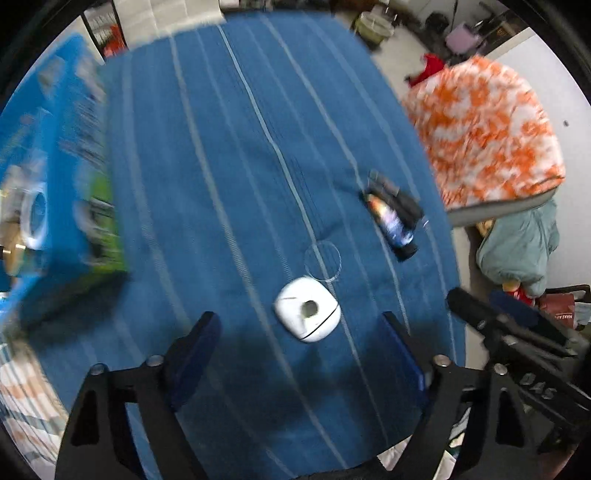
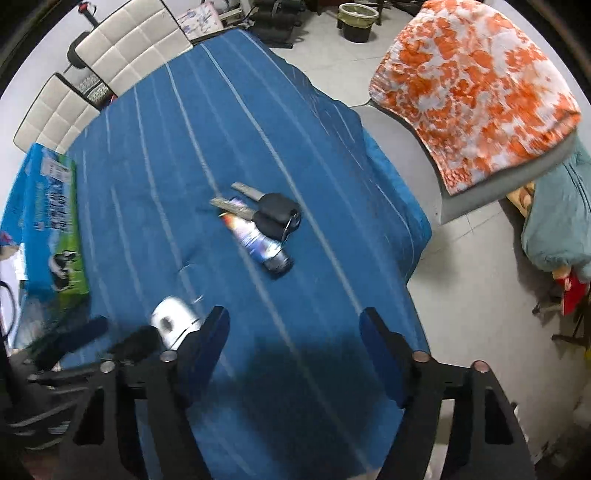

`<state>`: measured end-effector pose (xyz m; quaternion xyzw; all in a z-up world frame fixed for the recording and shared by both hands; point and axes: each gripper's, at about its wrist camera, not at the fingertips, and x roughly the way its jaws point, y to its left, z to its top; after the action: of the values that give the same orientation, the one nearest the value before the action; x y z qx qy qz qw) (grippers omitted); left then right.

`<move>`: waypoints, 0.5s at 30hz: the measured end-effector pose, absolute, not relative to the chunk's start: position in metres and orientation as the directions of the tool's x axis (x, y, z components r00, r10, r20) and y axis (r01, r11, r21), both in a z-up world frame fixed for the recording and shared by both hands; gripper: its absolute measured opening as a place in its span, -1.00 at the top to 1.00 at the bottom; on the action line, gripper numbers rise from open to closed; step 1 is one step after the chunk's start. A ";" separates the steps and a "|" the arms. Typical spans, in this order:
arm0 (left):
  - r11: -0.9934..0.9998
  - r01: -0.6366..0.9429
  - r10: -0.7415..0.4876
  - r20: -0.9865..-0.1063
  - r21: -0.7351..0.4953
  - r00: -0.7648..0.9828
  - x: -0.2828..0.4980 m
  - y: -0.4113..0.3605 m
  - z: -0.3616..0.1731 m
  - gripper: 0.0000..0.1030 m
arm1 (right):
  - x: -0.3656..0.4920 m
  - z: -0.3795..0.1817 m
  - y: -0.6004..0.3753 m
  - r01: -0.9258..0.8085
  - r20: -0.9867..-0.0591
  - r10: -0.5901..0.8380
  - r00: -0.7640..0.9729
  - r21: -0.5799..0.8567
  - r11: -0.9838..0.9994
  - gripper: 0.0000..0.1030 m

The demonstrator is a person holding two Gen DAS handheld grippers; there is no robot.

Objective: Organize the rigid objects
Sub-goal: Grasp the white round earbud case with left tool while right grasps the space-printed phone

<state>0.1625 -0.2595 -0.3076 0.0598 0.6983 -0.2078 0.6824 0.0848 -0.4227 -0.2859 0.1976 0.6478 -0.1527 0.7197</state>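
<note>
I'm looking down on a bench (image 2: 155, 155) covered w/ a blue cloth w/ pale stripes, running away from both grippers. Room around it is cluttered: pale tiled floor off to the right of the right gripper (image 2: 294, 326), an orange-and-white patterned blanket (image 2: 476, 88) draped over a grey seat beyond that, teal fabric (image 2: 554, 229) lower down, a dark bin (image 2: 357, 21) far ahead, and white quilted chair backs (image 2: 129, 40) at the far left edge of the bench. Left gripper (image 1: 301, 338) has its blue-padded fingers spread wide apart, nothing btwn them; a white rounded case (image 1: 307, 314) w/ a dark spot in its middle lies on the cloth just ahead, roughly centred in the gap but not touched. A thin clear ring (image 1: 322, 261) sits just past the case. Further ahead and to the right lies a small dark bottle (image 1: 393, 225) on its side, w/ black-headed keys (image 1: 397, 195) touching it. Far left of this gripper, a blue-and-green carton (image 1: 62, 177) stands on the bench, blurred. Right gripper is also wide apart and empty, over bare cloth; the bottle and keys lie well ahead of it, nothing in the way. Left gripper's dark fingers show at its lower left, beside the white case. Both views have motion blur, so fine print on the carton is unreadable.
</note>
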 end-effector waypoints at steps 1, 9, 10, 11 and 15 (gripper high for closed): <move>0.912 0.359 -0.180 -0.980 -0.199 -0.086 0.163 -0.266 -0.322 -0.53 | 0.088 -0.294 -0.428 0.469 -0.992 0.048 0.113 0.096 0.878 -0.35; 0.918 0.364 -0.115 -0.984 -0.157 -0.134 0.154 -0.289 -0.360 0.01 | 0.123 -0.348 -0.435 0.420 -0.988 0.137 0.075 0.156 0.894 -0.24; 0.921 0.354 -0.121 -0.983 -0.162 -0.136 0.155 -0.288 -0.359 0.01 | 0.127 -0.353 -0.433 0.418 -0.987 0.142 0.073 0.159 0.894 -0.15; 0.923 0.348 -0.122 -0.983 -0.164 -0.137 0.157 -0.286 -0.359 0.02 | 0.131 -0.355 -0.431 0.413 -0.989 0.131 0.069 0.148 0.899 -0.16; 0.940 0.325 -0.082 -0.993 -0.105 -0.083 0.167 -0.271 -0.356 0.02 | 0.139 -0.355 -0.417 0.378 -0.993 0.112 0.036 0.117 0.918 0.42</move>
<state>0.1666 -0.2710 -0.3558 0.0844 0.7201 -0.1514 0.6718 0.1393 -0.4165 -0.3549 0.1780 0.6876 -0.0954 0.6974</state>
